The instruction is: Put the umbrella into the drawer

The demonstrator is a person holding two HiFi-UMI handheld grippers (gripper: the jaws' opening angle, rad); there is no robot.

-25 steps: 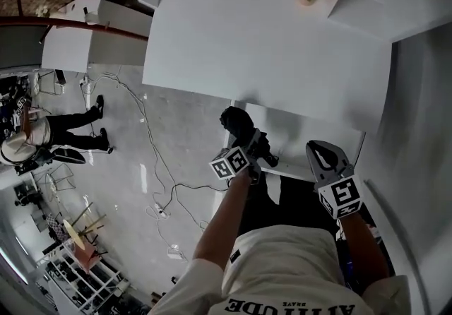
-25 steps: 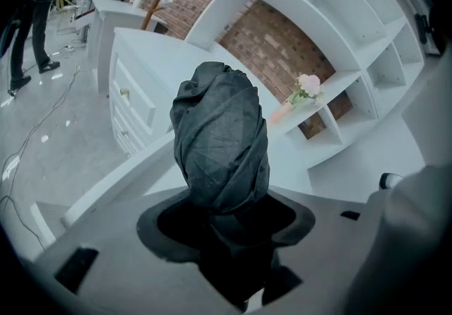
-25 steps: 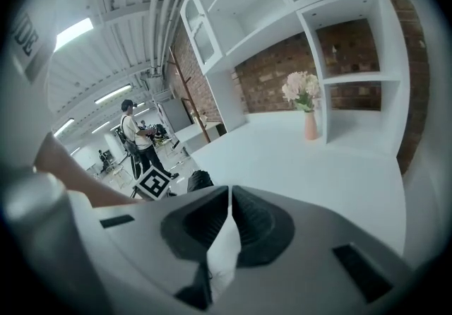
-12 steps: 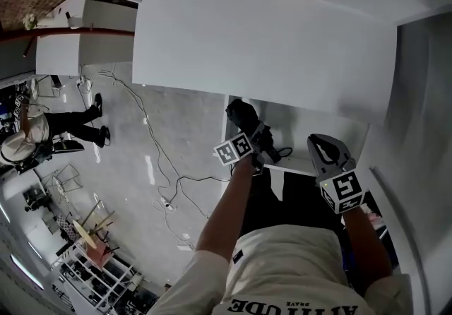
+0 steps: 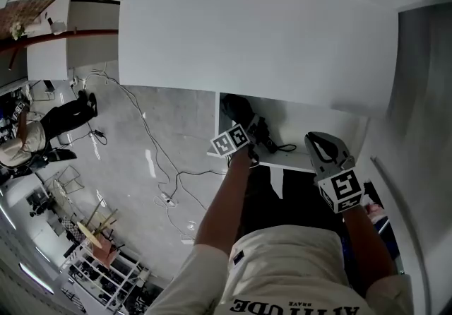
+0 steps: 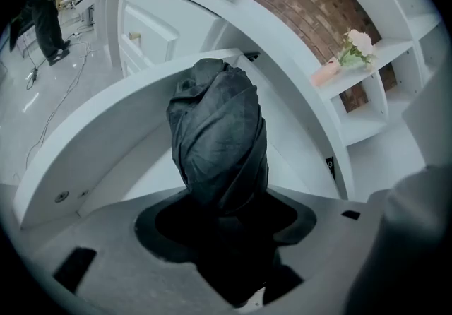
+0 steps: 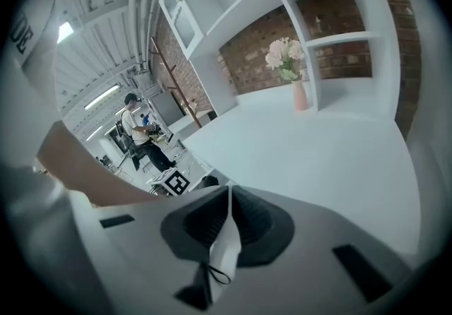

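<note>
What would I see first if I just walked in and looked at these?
The bundled black umbrella stands out most, clamped in the left gripper and pointing into the open white drawer. Next come the pink flowers at the back of the white counter. The right gripper hangs shut and empty nearby.
</note>
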